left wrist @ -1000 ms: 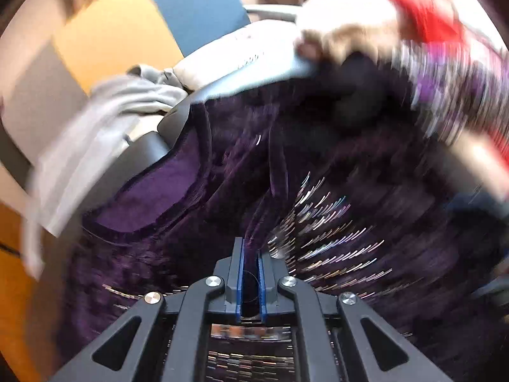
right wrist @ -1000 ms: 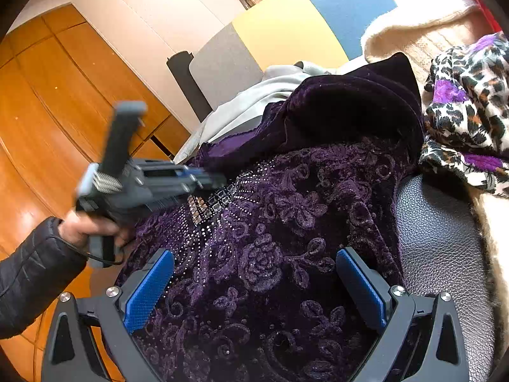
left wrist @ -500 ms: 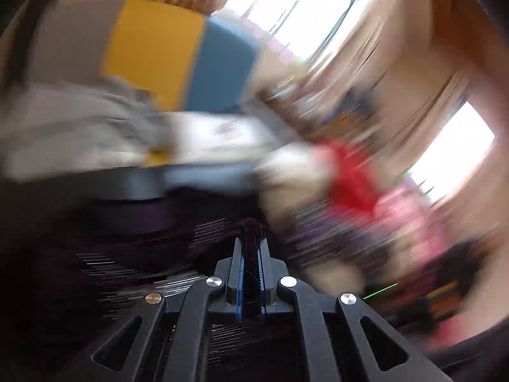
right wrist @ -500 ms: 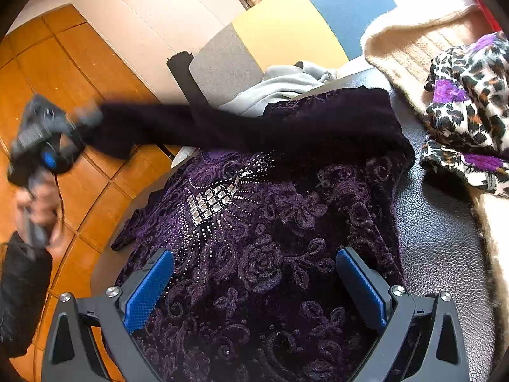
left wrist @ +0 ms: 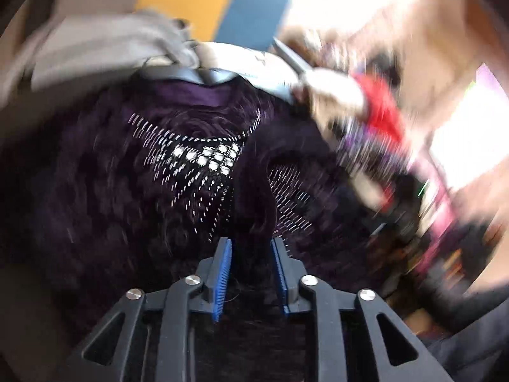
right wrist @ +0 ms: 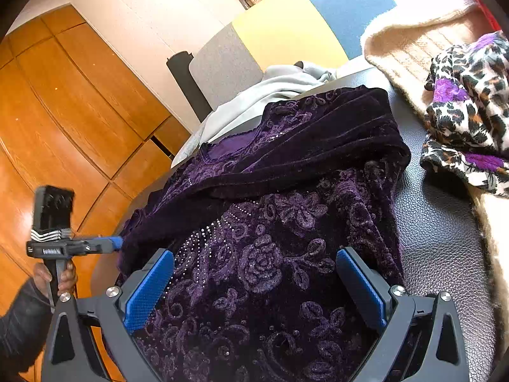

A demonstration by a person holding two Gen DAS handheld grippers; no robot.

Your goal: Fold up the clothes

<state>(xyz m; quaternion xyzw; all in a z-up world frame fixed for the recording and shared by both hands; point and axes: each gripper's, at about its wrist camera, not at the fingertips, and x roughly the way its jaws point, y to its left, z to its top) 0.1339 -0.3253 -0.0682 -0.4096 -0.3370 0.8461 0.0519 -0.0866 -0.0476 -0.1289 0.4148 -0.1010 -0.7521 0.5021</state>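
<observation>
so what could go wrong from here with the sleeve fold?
1. The left gripper sits at the sleeve end with its jaws parted; the sleeve could slide off the purple top or bunch up.
2. The fold lies slanted and rumpled, so it may set crooked.
3. The top's left edge hangs past the black surface; a tug might drag it off.

the velvet top (right wrist: 286, 222) is deep purple with a raised floral pattern and rows of silver studs (left wrist: 203, 159) fanning below its lighter purple neckline. at 2 o'clock of it lies a leopard-print garment (right wrist: 467, 111) in black, white and tan with purple flowers, on a cream ribbed knit (right wrist: 410, 44). at 12 o'clock, a pale grey garment (right wrist: 270, 92). the headboard (right wrist: 286, 28) runs grey, yellow, blue. the cupboards (right wrist: 70, 105) are orange wood. each gripper has blue pads (right wrist: 146, 289) on black.
</observation>
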